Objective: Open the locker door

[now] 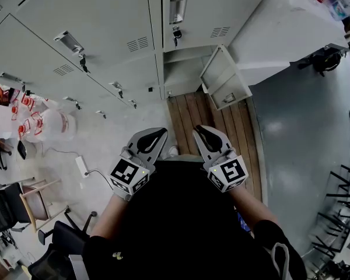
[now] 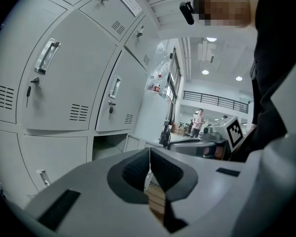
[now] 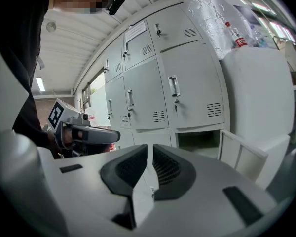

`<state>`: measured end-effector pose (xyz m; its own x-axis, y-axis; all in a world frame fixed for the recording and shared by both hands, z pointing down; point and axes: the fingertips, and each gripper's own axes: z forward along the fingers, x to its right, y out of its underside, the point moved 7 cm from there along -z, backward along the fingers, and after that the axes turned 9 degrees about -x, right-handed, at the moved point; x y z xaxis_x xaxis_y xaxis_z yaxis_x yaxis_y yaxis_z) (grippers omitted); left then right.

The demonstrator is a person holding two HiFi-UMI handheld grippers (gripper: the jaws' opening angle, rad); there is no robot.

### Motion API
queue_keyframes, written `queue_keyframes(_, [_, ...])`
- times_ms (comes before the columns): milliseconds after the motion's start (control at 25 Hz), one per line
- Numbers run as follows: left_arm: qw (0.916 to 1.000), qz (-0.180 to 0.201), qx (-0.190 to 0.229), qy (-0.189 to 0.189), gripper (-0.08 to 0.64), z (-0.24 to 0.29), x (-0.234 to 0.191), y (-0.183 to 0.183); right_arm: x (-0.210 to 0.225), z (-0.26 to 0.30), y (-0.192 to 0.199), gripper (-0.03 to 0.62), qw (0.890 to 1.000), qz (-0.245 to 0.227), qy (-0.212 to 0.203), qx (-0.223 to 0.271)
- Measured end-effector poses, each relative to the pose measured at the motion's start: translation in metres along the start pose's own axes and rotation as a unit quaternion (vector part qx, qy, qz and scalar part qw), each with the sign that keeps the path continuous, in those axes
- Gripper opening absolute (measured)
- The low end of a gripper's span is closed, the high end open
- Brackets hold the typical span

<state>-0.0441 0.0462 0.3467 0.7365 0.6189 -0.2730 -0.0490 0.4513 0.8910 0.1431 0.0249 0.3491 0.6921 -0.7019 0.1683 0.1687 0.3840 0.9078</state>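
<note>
The grey locker wall (image 1: 105,34) fills the top of the head view. One bottom-row locker door (image 1: 223,80) stands swung open, its compartment (image 1: 184,74) dark and empty-looking. The same open door shows in the right gripper view (image 3: 241,154) and the left gripper view (image 2: 134,142). My left gripper (image 1: 158,134) and right gripper (image 1: 200,132) are held side by side close to my body, well back from the lockers. In the gripper views the left gripper (image 2: 149,156) and the right gripper (image 3: 149,154) each have their jaws together with nothing between them.
A tall white cabinet (image 1: 280,28) with bottles on top stands right of the open door. Wooden floorboards (image 1: 192,118) lie below the lockers. Chairs (image 1: 35,206) and red items (image 1: 23,112) sit at the left. A person (image 2: 199,122) stands far off.
</note>
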Motion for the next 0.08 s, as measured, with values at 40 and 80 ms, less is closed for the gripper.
queue_keyframes(40, [1.0,0.002,-0.001,0.0,0.023,0.0005,0.0003,-0.0004,0.0005,-0.0001,-0.0004,0.054,1.0,0.001,0.0,0.001])
queue_keyframes(80, [1.0,0.003,-0.002,0.001,0.023,0.001,0.0007,-0.0008,0.0009,-0.0003,-0.0007,0.054,1.0,0.001,0.001,0.001])
